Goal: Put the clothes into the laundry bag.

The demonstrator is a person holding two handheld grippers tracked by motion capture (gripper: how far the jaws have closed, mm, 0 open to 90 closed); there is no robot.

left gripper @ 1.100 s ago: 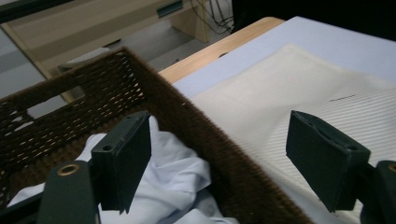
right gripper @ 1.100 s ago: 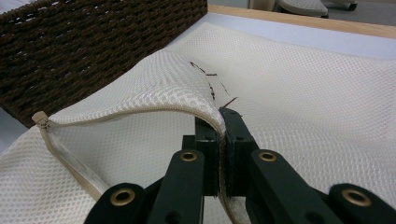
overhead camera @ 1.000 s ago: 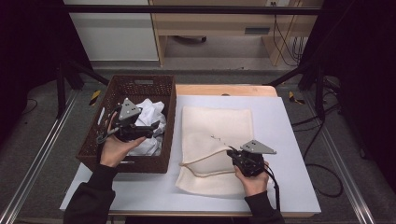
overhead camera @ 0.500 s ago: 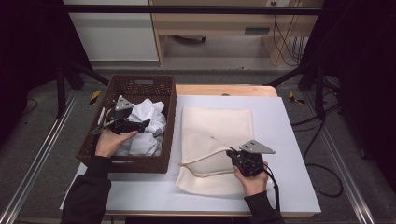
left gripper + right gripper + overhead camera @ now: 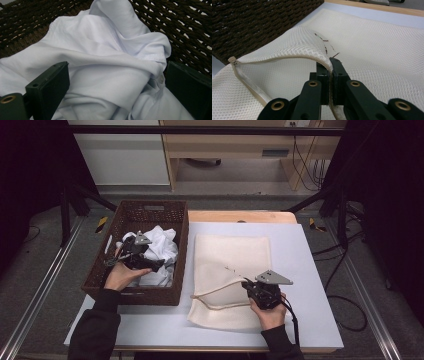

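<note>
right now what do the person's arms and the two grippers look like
Both arms wear black long sleeves. The left gripper and right gripper are black, each topped by a grey three-cornered plate. Flat black jaws show brass-ringed pivot holes. A black cable trails from the right gripper.

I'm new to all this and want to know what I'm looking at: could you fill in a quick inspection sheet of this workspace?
Surface: white table with a wooden strip along its far edge.
Job's things: cream mesh bag lying flat, its zip edge lifted open; white cloth crumpled in a brown wicker basket.
Clutter: nothing seen.
Grippers: left tongs open, down in the basket, jaws either side of a cloth fold; right tongs shut on the bag's zip edge, holding it up.
Cables: one trails from the right tongs past the wrist; more on the floor at right and under the desk.
Surroundings: wooden desk and white cabinet behind, metal rails, dark curtains.
</note>
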